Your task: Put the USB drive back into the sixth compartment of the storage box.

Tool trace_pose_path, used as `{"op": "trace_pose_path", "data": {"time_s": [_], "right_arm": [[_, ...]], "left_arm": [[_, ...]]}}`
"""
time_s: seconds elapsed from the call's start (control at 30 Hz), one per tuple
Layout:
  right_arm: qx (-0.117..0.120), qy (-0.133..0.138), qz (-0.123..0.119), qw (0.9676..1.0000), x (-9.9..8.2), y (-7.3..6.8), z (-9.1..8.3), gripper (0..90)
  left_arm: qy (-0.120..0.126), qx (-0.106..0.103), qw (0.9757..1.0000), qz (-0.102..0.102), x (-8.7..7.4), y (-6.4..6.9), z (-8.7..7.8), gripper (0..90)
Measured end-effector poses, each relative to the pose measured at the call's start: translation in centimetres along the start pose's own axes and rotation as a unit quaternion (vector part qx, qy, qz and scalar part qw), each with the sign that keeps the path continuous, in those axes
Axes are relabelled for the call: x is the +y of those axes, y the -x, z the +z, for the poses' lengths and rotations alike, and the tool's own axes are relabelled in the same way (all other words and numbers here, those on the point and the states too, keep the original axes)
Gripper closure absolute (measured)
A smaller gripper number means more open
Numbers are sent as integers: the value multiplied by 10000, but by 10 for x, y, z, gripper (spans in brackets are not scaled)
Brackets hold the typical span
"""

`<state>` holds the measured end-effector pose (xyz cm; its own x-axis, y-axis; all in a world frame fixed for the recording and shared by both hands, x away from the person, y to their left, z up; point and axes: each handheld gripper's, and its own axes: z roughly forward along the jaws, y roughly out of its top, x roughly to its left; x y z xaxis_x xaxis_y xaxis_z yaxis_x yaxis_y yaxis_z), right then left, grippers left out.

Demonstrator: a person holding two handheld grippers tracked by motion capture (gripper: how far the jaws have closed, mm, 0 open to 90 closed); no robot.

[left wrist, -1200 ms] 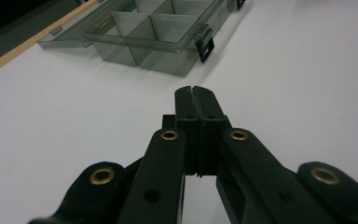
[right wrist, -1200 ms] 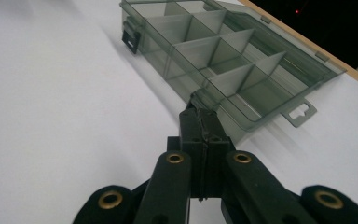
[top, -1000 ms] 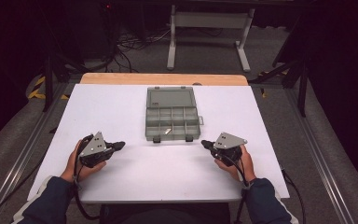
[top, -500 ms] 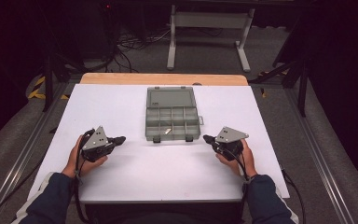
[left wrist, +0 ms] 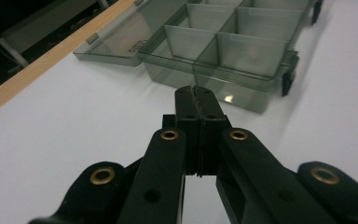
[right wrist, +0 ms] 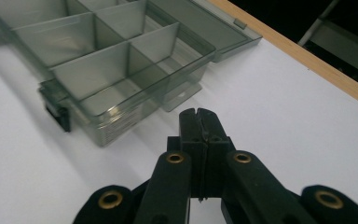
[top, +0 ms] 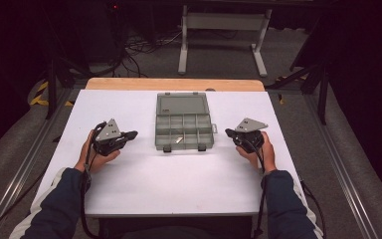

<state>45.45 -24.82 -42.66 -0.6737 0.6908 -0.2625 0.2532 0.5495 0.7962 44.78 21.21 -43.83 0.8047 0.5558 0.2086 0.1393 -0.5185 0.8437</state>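
A clear grey compartment box point(top: 184, 127) lies open at the middle of the white table point(top: 179, 174), its lid folded back toward the far side. A small pale item point(top: 178, 140) rests in one front compartment. My left gripper point(top: 132, 134) is left of the box, shut, its tips pointing at the box's left side and holding nothing. On the other side my right gripper point(top: 227, 132) is also shut and empty, just off the box's right edge. The left gripper view has the shut jaws point(left wrist: 196, 93) before the box point(left wrist: 242, 51). In the right gripper view the jaws point(right wrist: 199, 116) face the box's corner point(right wrist: 121, 70).
A wooden strip point(top: 174, 83) borders the table's far edge. Beyond it stand a metal frame point(top: 221, 30) and cables on a dark floor. The box has black latches point(top: 166, 148) on its front side. A person's hands and dark sleeves come in from the bottom.
Both grippers have moved forward across the table, farther from the near edge and level with the box's front. Their jaws stayed shut.
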Motion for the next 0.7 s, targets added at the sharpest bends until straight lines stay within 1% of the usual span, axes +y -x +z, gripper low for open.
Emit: {"op": "trace_pose_path", "data": {"time_s": [0.1, 0.13, 0.17, 0.2, 0.23, 0.33, 0.37, 0.43, 0.5, 0.53, 0.57, 0.6, 0.63, 0.67, 0.7], "right_arm": [[-16, -47, 130, 9999, 9, 12, 7, 900], [-45, -100, 135, 9998, 12, 16, 10, 900], [-25, -148, 174, 9997, 15, 20, 14, 900], [32, -228, 245, 9994, 18, 25, 19, 900], [29, -284, 274, 9992, 21, 29, 23, 900], [7, -452, 295, 9985, 30, 39, 35, 900], [33, -499, 319, 9982, 33, 42, 40, 900], [34, -651, 354, 9972, 38, 47, 50, 900], [35, -702, 436, 9966, 42, 52, 57, 900], [38, -783, 481, 9958, 44, 55, 61, 900], [38, -808, 524, 9953, 46, 57, 65, 900], [-8, -831, 469, 9954, 48, 58, 68, 900], [-40, -928, 414, 9948, 51, 59, 72, 900], [9, -1022, 512, 9934, 53, 61, 76, 900], [-44, -1012, 490, 9936, 55, 63, 79, 900]], "left_arm": [[-71, 85, 9999, -29, 4, -11, 8, 900], [-90, 96, 9999, -53, 6, -15, 10, 900], [-127, 141, 9998, -35, 8, -19, 14, 900], [-147, 147, 9998, -62, 10, -22, 17, 900], [-173, 175, 9997, -64, 12, -25, 20, 900], [-291, 192, 9994, -35, 20, -33, 29, 900], [-334, 218, 9992, -13, 22, -36, 33, 900], [-426, 216, 9988, -67, 26, -43, 40, 900], [-528, 264, 9982, -104, 28, -49, 49, 900], [-555, 255, 9980, -152, 29, -52, 52, 900], [-560, 274, 9980, -141, 31, -55, 55, 900], [-585, 270, 9978, -185, 32, -57, 58, 900], [-609, 286, 9976, -182, 34, -59, 60, 900], [-619, 298, 9974, -206, 35, -62, 62, 900], [-639, 315, 9972, -222, 37, -64, 65, 900]]}}
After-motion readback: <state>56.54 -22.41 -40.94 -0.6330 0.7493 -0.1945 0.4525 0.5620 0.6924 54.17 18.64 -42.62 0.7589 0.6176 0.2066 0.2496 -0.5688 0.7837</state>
